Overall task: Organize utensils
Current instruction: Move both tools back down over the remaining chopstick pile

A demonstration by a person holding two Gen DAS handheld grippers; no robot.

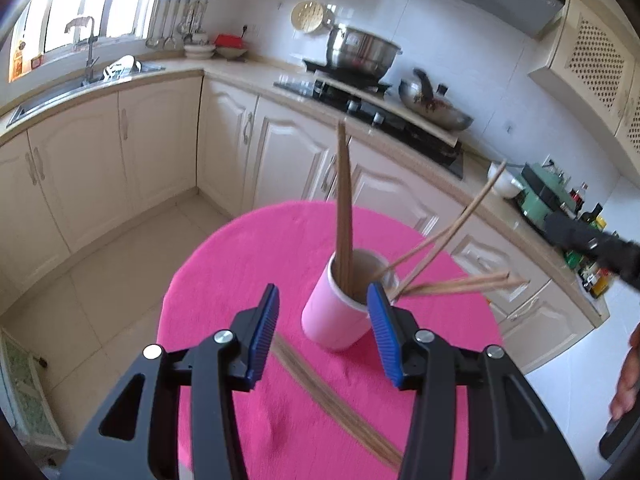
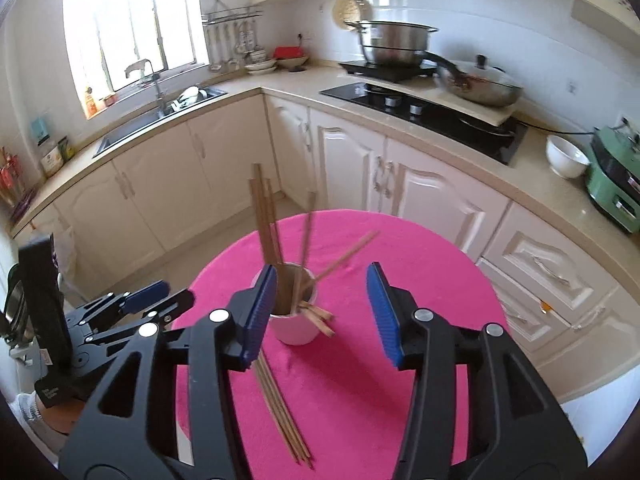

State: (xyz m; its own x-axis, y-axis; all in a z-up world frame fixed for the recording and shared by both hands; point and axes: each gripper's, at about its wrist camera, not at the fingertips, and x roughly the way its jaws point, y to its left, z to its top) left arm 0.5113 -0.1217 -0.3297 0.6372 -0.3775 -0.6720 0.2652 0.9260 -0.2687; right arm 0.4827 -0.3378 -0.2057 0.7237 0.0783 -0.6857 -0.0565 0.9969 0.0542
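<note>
Several brown wooden chopsticks (image 2: 276, 236) stand or lean in a pink cylindrical cup (image 1: 334, 316) on the round pink tablecloth (image 2: 360, 380), just ahead of both grippers. More chopsticks (image 2: 282, 404) lie flat under the right gripper (image 2: 322, 312), whose jaws gape empty. The left gripper (image 1: 324, 322) is likewise parted, holding nothing.

Splayed chopsticks (image 2: 280, 240) crowd the cup (image 2: 296, 328); pink tablecloth (image 2: 420, 264) rightward lies open.
</note>
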